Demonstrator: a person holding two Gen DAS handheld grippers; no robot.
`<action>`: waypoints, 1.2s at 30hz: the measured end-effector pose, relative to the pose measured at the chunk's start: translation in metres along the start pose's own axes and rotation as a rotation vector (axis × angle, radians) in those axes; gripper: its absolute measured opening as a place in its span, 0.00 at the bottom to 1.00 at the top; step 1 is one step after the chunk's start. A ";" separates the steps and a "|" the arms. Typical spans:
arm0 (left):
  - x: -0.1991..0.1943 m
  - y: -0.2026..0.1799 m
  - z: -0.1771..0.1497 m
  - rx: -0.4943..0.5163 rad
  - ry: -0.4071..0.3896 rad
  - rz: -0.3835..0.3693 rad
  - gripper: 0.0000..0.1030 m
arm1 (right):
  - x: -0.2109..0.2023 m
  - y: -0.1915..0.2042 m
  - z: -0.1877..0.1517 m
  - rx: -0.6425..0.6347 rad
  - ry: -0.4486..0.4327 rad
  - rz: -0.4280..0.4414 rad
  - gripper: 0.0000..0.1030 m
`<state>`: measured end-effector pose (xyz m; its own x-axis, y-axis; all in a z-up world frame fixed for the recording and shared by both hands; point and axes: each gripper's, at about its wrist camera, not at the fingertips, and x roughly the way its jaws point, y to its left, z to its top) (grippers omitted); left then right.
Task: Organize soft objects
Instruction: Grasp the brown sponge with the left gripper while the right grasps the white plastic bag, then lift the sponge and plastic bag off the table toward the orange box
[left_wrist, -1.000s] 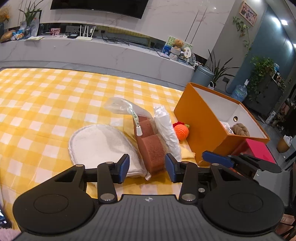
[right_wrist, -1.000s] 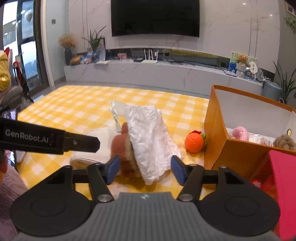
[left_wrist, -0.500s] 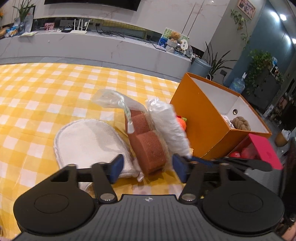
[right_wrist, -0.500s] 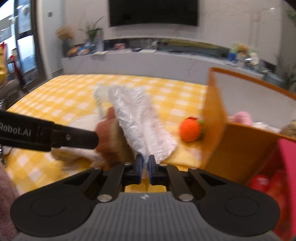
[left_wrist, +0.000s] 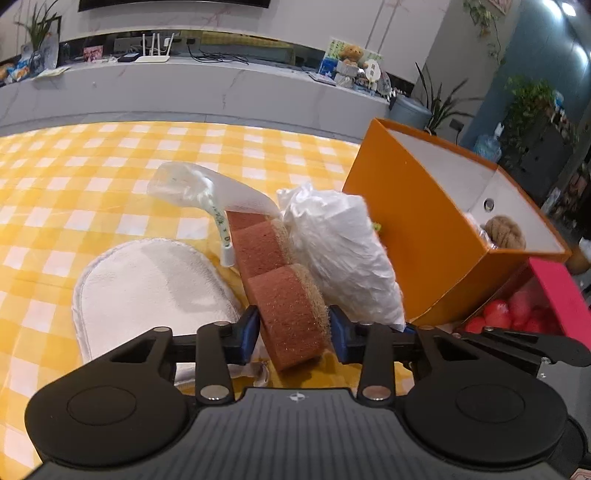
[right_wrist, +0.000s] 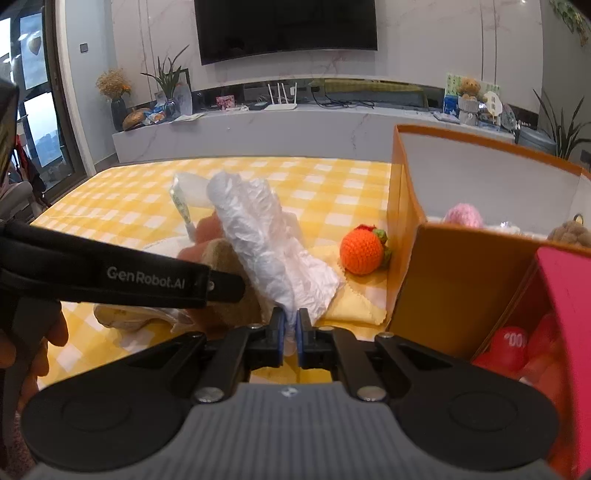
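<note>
A brown two-layer sponge (left_wrist: 284, 306) stands on edge on the yellow checked cloth (left_wrist: 92, 177). My left gripper (left_wrist: 294, 334) has it between its blue pads; the jaws are closing and both pads touch the sponge's sides. A crumpled white plastic bag (left_wrist: 340, 251) leans on the sponge's right side. My right gripper (right_wrist: 290, 332) is shut on the bag's (right_wrist: 266, 243) near corner. The left gripper's finger (right_wrist: 147, 277) crosses the right wrist view. An open orange box (left_wrist: 417, 229) stands to the right with a brown plush item (left_wrist: 504, 232) inside.
A white terry pad (left_wrist: 147, 291) lies left of the sponge, and a clear packet with a small tube (left_wrist: 207, 192) rests behind it. An orange crochet ball (right_wrist: 364, 251) sits on a yellow cloth (right_wrist: 354, 299) by the box. A red box of red balls (right_wrist: 517, 343) is at near right.
The left gripper came forward and down, spread its jaws, then drew them in around the sponge. The right gripper went from open to shut on the bag's corner.
</note>
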<state>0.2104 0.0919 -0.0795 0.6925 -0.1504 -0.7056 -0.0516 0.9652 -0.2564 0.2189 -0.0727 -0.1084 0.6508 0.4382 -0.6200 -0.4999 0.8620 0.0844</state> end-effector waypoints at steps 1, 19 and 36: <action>-0.003 0.001 0.001 -0.001 -0.007 0.006 0.40 | -0.003 0.000 0.002 -0.002 -0.007 0.004 0.02; -0.115 -0.013 -0.032 -0.067 -0.033 -0.064 0.36 | -0.126 0.008 -0.003 0.100 -0.118 0.091 0.00; -0.134 -0.002 -0.074 -0.123 0.073 -0.142 0.35 | -0.072 0.012 -0.048 0.085 0.048 0.084 0.00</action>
<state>0.0647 0.0945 -0.0333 0.6456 -0.3024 -0.7012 -0.0479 0.9004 -0.4324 0.1387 -0.1058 -0.1006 0.5799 0.4987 -0.6443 -0.4998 0.8422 0.2020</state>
